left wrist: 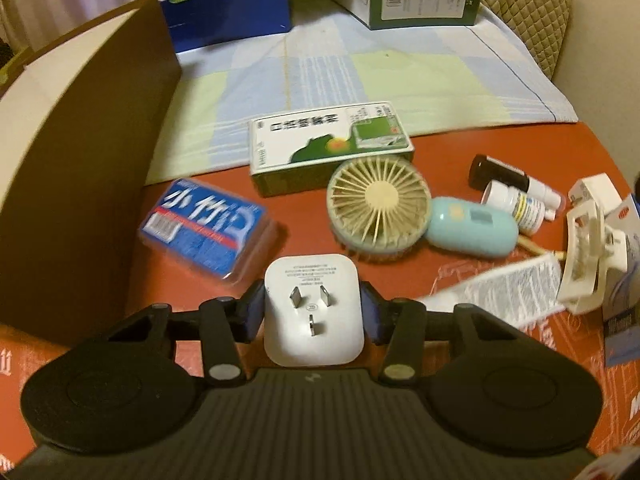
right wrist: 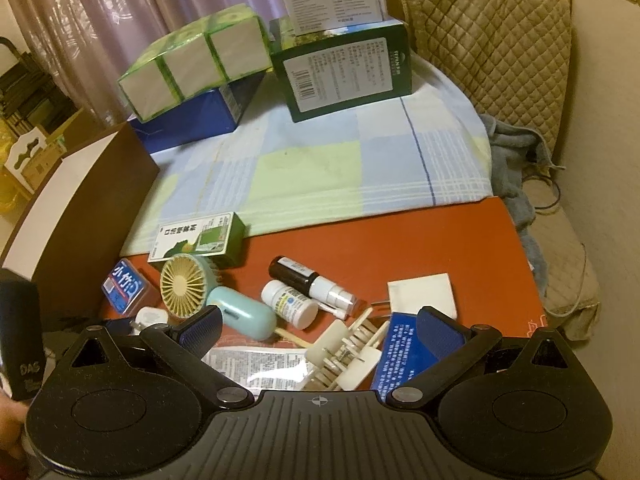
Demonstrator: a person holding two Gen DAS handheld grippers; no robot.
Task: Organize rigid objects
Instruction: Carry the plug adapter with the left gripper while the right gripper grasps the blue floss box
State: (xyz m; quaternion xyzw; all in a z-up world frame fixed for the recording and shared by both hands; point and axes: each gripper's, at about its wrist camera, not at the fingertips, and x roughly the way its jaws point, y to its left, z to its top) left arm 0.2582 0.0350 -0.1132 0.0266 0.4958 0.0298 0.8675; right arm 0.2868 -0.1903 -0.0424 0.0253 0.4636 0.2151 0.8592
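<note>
I have the left gripper down over the white plug adapter, which lies prongs-up on the red tabletop. Its blue pads sit right against the adapter's two sides; I cannot tell whether they are pressing on it. I take the round cream fan as my landmark: the adapter lies just in front of it, toward me. The blue packet sits left of the fan, the green-and-white carton behind it and touching its rim, and the pale blue case against its right side. Two small bottles lie further right of the fan. My right gripper hangs wide open above the white hair clip, well right of the fan, gripping nothing.
</note>
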